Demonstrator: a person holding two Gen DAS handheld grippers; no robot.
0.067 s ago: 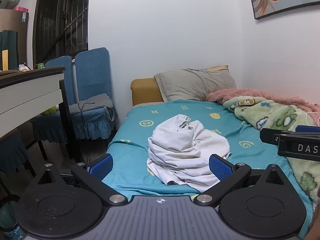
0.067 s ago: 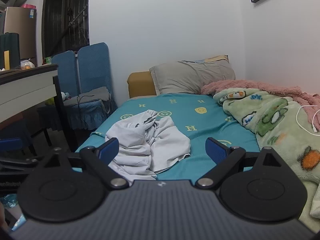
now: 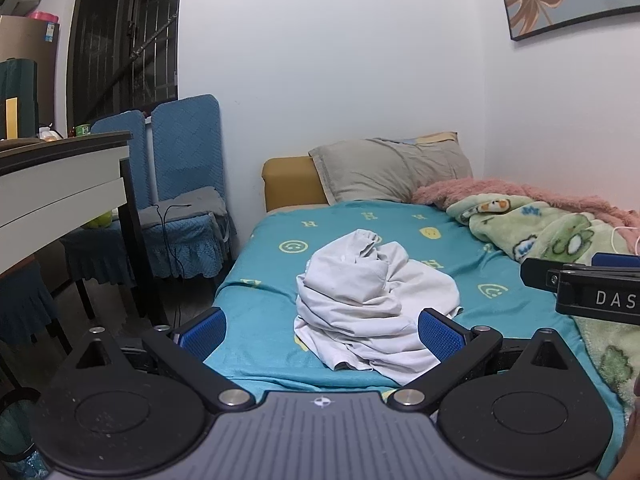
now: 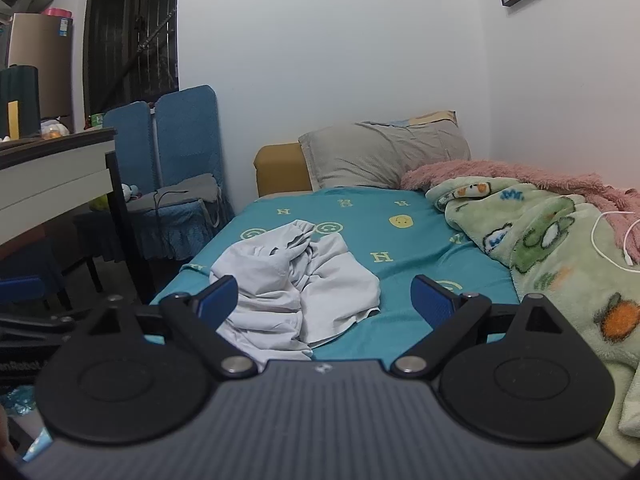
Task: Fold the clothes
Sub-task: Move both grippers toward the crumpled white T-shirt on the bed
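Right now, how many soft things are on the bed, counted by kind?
Crumpled white clothes: 1 pile
Pillows: 1, the grey pillow
Blankets: 2, the green frog blanket and the pink fuzzy blanket
Total: 4

Both tongs, left and right, hang open and empty.

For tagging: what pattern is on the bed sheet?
Teal bed sheet: yellow smiley faces and H letters; right wrist view.
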